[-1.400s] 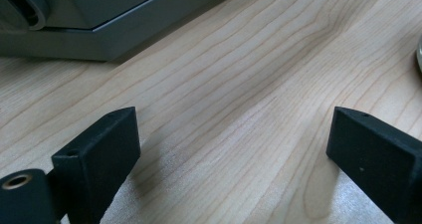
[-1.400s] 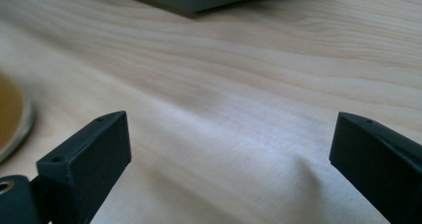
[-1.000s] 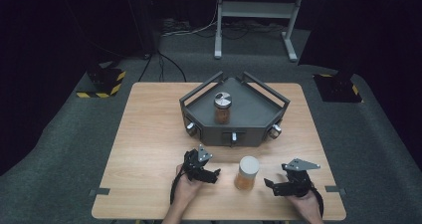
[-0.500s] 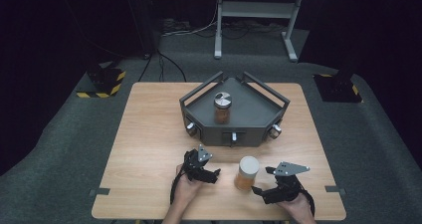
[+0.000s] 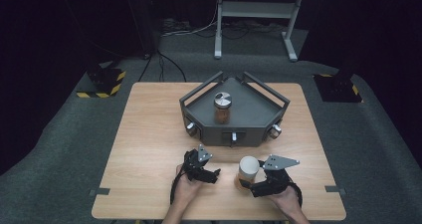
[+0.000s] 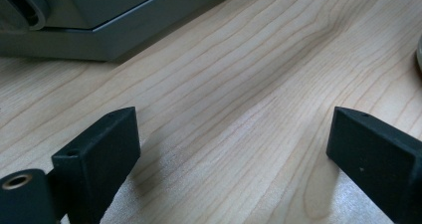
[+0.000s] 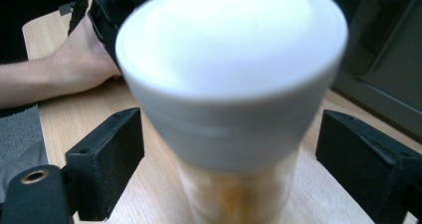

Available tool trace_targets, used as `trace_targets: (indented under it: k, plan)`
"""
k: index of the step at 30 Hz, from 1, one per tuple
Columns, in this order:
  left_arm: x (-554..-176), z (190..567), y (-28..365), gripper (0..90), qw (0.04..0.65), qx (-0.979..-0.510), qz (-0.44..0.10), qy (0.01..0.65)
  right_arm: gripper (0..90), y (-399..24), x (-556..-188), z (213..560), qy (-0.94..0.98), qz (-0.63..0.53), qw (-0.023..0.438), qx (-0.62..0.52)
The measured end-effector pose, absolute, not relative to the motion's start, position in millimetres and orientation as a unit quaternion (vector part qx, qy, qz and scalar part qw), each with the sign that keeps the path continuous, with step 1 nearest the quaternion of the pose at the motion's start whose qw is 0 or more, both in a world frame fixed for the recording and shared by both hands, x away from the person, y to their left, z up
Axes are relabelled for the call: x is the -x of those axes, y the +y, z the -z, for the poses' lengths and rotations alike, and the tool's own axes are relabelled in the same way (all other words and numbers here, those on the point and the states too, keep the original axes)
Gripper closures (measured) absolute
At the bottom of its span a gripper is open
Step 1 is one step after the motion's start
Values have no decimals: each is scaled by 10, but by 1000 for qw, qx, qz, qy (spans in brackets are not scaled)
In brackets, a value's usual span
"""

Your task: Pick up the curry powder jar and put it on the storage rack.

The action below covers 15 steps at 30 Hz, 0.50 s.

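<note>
Near the bench's (image 5: 149,149) front edge, the right hand-held gripper (image 7: 229,149) has been closing around the white-lidded clear plastic jar (image 7: 234,109), pads not yet touching; centre it, then squeeze below the lid.

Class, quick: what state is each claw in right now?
Left claw: open, nothing between its jaws.
Right claw: open but closing around the white-lidded jar, not yet gripping.

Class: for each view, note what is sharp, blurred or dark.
High view: wooden table evenly lit, surrounding floor dark. Left gripper view: wood grain crisp, grey metal tray softer. Right gripper view: white-lidded clear jar blurred, too near, between the right gripper jaws, not yet touching.
</note>
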State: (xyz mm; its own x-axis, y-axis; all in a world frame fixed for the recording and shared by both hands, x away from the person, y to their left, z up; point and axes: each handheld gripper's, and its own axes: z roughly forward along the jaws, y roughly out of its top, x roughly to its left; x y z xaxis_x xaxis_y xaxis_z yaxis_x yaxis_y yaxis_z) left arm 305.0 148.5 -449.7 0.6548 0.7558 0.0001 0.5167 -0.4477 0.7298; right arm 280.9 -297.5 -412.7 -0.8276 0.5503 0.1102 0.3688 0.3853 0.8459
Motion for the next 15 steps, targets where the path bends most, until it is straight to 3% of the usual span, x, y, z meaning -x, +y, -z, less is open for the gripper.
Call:
trace_targets:
  k: [15]
  plan:
    - [-3051, 4497, 1485, 67, 362, -835, -165, 381, 230, -2938, -2837, 4149, 824, -485, 101, -276]
